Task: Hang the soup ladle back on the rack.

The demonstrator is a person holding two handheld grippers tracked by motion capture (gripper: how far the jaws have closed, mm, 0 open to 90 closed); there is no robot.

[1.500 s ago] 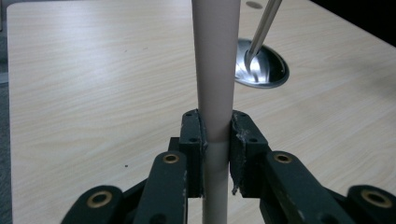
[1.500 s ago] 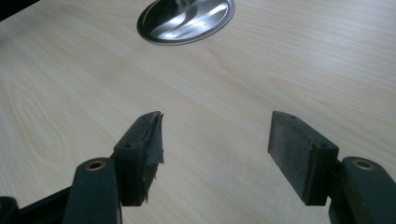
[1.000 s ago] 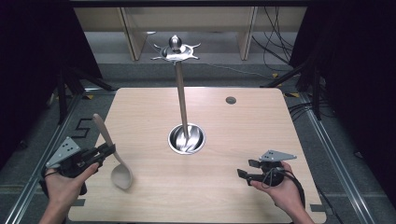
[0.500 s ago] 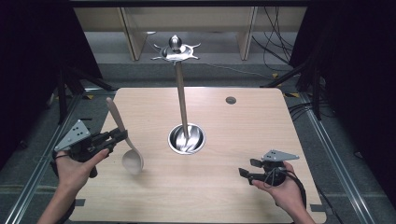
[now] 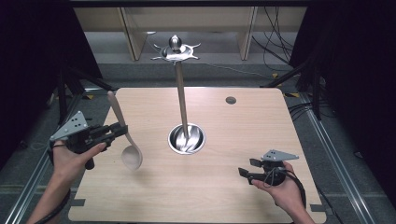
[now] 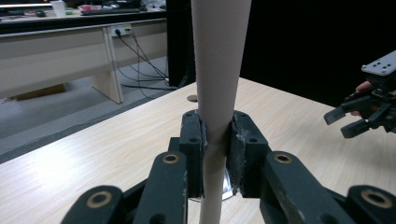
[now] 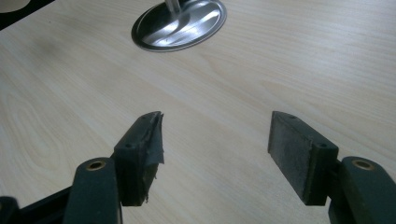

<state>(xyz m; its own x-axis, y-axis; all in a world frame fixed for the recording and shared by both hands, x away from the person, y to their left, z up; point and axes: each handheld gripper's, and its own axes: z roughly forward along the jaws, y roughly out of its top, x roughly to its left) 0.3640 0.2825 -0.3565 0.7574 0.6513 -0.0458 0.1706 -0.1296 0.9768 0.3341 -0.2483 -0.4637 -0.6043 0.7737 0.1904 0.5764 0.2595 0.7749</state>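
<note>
Spanning the scene is the wooden table [image 5: 261,140], and on it stands the metal stand [image 5: 181,105], its round base [image 5: 187,138] near the middle and a pronged top above. Off to the left, the wooden spoon [image 5: 122,130] hangs above the table's left part, handle up, bowl down, clamped by its handle in the left gripper [image 5: 112,132]. Near the front right edge, the right gripper [image 5: 247,168] hovers low over bare wood, jaws spread, gripping nothing.
</note>
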